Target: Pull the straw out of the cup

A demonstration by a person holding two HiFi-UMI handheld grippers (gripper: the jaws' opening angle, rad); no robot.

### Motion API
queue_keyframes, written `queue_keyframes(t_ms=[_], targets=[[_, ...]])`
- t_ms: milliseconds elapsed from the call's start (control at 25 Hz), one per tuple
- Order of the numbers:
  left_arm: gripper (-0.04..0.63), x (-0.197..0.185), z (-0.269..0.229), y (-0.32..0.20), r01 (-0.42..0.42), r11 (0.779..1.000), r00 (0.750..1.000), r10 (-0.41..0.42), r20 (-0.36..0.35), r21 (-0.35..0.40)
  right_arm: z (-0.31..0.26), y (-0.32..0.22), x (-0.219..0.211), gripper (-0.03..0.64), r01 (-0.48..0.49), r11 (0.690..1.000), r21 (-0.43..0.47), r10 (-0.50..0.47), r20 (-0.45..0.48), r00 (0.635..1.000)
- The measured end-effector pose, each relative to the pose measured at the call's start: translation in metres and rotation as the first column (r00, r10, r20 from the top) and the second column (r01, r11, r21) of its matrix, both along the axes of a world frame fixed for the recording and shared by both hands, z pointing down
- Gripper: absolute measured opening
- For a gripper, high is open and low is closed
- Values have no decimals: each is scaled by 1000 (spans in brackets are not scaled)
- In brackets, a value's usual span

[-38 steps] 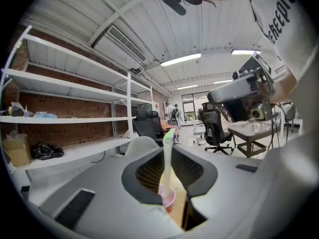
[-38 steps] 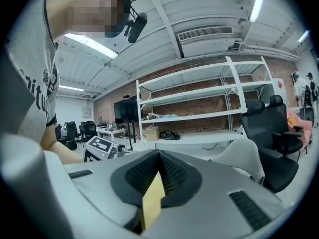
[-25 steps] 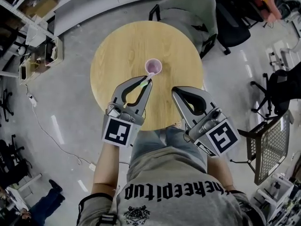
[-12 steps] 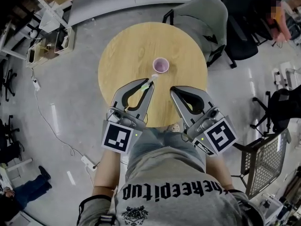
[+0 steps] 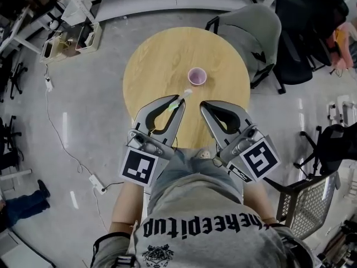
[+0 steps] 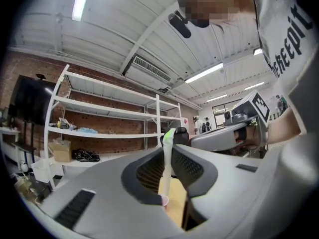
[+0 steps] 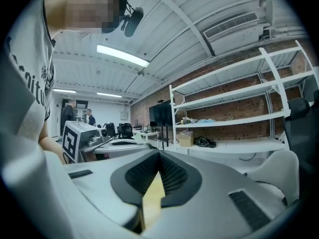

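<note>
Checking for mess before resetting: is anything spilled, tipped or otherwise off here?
Nothing stands out. The pink cup stands upright on the round table, with no spill visible around it. The straw is out of the cup, clamped in the left gripper. The right gripper is shut and empty.

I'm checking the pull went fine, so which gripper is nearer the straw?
Left. The left gripper is shut on the straw, gripped between its jaws. The right gripper, shut and empty, sits to the straw's right, apart from it.

Pale, green-ended straw (image 5: pixel 179 99), out of the cup (image 5: pixel 197 76), slanted in the left tool's (image 5: pixel 179 101) closed tips. Small pink cup upright just beyond on the wooden worktop (image 5: pixel 156 60).
</note>
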State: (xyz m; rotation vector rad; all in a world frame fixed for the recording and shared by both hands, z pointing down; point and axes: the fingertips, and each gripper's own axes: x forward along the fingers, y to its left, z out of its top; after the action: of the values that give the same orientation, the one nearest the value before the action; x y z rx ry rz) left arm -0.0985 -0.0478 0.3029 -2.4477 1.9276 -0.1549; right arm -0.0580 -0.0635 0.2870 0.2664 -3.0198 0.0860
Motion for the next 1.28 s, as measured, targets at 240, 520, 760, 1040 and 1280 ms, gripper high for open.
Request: queue_keyframes(t_ms=[240, 520, 760, 1040, 1280], targets=[[84, 5, -14, 10, 42, 999, 999, -42, 0, 27, -6, 6, -2, 0, 55, 998, 6, -55, 0, 998], [84, 18, -21, 30, 83, 995, 997, -83, -3, 61, -7, 22, 6, -2, 94, 995, 16, -94, 2, 996], [84, 31, -26, 38, 95, 993, 996, -94, -9, 72, -10, 31, 17, -2, 118, 992, 34, -118, 8, 993], [84, 46, -23, 46, 96, 991, 995, -96, -10, 90, -7, 39, 32, -2, 123, 991, 50, -124, 16, 992], [84, 54, -25, 46, 100, 990, 995, -100, -7, 97, -7, 38, 40, -2, 123, 991, 56, -125, 21, 992]])
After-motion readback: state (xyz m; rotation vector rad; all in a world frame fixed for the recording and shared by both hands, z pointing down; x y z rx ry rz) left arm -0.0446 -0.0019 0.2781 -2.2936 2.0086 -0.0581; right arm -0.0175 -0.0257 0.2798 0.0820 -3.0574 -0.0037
